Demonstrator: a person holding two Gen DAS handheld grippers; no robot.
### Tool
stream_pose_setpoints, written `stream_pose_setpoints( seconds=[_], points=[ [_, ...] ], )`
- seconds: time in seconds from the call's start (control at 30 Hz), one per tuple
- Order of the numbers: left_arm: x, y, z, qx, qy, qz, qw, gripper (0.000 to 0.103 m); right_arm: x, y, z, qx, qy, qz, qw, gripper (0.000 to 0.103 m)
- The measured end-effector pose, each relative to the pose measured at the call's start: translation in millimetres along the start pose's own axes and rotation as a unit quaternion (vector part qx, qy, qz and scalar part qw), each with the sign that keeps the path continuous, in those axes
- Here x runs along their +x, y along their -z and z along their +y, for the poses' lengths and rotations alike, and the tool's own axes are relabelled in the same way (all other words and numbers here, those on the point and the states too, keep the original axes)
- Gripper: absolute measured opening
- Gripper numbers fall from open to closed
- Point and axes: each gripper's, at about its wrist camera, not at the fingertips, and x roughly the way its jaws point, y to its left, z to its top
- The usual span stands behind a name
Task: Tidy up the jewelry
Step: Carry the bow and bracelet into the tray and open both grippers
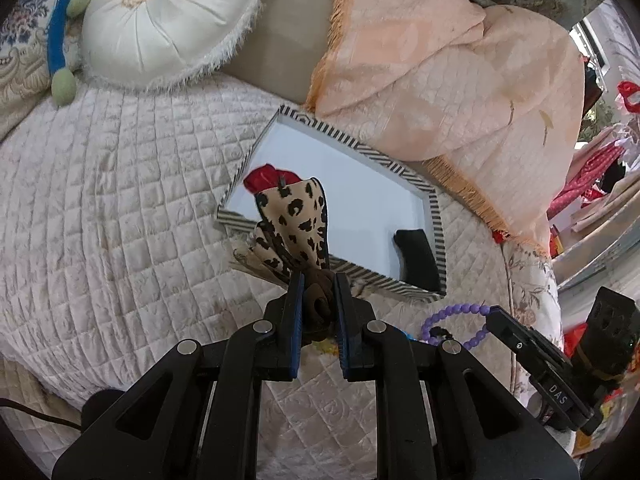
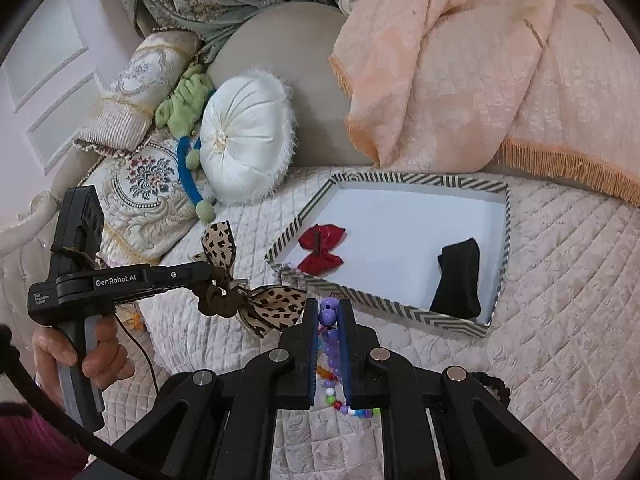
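Jewelry and hair accessories are spread over a quilted cream bedspread (image 2: 560,280), where a shallow tray (image 2: 420,178) with a striped black-and-white rim and a white floor sits near the middle, just below a peach fringed blanket (image 2: 460,60). Inside the tray, a red bow (image 2: 320,248) lies by its left edge and a folded black cloth piece (image 2: 458,280) lies in its lower right corner.

The left gripper (image 1: 318,292) is clamped on the brown knot of a leopard-print bow scrunchie (image 1: 296,220), which is lifted clear of the bedspread just outside the tray's lower left corner. A person's hand (image 2: 86,350) grasps that gripper's handle.

The right gripper (image 2: 328,316) has its jaws pressed together on a purple bead bracelet (image 2: 330,320), held above the bedspread near the tray's front rim. Beneath it, a strand of small multicoloured beads (image 2: 348,404) rests on the quilt.

A round white cushion (image 2: 244,136) with a fringed edge leans at the bedspread's far left edge, beside a green and blue plush toy (image 2: 188,160) and an embroidered pillow (image 2: 148,192).
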Motion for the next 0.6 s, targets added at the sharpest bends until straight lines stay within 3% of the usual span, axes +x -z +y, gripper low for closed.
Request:
stream_pose_setpoints(
  seconds=[0.27,0.6],
  points=[
    [1.8,-15.8,-10.1,0.012,-0.005,-0.009,0.9999,0.013,0.8,-12.8,1.5,-0.005,0.006,-0.004,1.000,0.009],
    [42.7,-43.3,-25.6,0.032,-0.033,-0.004,0.9990,0.013,33.3,-35.5,-16.1,0.003,0.025,0.007,1.000,0.009]
  ],
)
